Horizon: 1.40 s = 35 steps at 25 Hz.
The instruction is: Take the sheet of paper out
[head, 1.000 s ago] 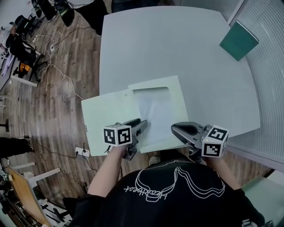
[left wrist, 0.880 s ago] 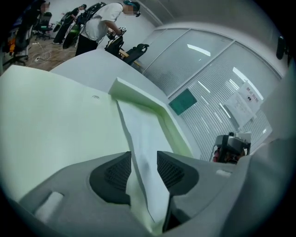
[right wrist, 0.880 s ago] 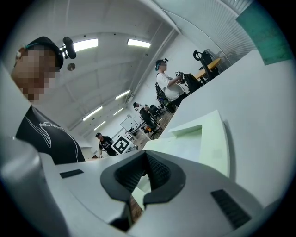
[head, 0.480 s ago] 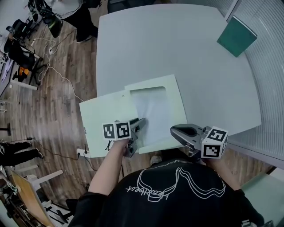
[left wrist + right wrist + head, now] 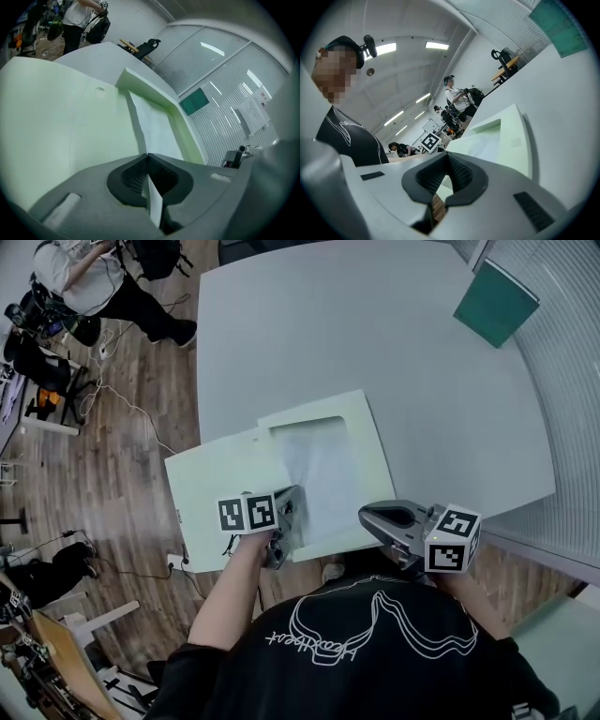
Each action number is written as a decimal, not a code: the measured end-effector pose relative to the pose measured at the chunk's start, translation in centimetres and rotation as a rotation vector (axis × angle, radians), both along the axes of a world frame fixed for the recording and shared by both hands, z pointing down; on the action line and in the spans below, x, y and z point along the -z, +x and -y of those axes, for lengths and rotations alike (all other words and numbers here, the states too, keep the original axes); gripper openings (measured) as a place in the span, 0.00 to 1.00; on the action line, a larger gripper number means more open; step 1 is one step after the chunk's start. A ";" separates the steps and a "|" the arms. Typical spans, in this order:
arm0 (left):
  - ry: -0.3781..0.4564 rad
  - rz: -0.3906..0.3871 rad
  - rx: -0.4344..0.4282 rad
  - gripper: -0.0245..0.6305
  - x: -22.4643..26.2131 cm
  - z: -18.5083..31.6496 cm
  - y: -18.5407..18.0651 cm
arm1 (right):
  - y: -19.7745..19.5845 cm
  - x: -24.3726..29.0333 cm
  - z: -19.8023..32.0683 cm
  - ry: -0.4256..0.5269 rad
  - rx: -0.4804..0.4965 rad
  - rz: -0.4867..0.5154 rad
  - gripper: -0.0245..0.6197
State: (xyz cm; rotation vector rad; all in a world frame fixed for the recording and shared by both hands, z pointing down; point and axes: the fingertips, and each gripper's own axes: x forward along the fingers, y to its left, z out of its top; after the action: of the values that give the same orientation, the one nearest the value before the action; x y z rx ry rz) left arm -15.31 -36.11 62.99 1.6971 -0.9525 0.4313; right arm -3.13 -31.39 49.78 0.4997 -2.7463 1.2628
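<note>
A pale green folder (image 5: 220, 486) lies open at the near edge of the white table (image 5: 375, 334). The white sheet of paper (image 5: 323, 470) rests in its right half, under a cut-out pocket. My left gripper (image 5: 289, 505) is shut on the sheet's near left edge. In the left gripper view the sheet (image 5: 154, 131) runs back between the closed pads of the left gripper (image 5: 147, 157), with the folder's flap (image 5: 61, 112) to the left. My right gripper (image 5: 367, 515) hangs shut and holding nothing just off the folder's near right corner; in its own view the right gripper (image 5: 447, 157) faces the folder (image 5: 520, 136).
A dark green book (image 5: 495, 302) lies at the table's far right corner, by a ribbed glass wall. Wooden floor with cables, chairs and a person (image 5: 89, 282) lies to the left of the table.
The left gripper, open over the sheet's near left edge before, has shut on that edge. The right gripper has stayed where it was.
</note>
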 end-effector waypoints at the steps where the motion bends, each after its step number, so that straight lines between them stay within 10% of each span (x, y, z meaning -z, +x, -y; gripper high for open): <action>1: 0.004 0.004 0.001 0.06 0.1 -0.1 -0.1 | -0.1 0.0 -0.1 -0.001 0.002 -0.002 0.05; 35: 0.129 0.143 0.170 0.06 4.6 -5.8 -10.3 | -3.5 2.6 -3.2 0.073 0.059 -0.116 0.05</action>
State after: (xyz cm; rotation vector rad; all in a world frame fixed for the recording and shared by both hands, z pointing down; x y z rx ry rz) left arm -25.66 -30.26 58.37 1.7006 -1.2423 0.3889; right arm -6.64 -28.22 47.22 0.4781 -2.6973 1.0878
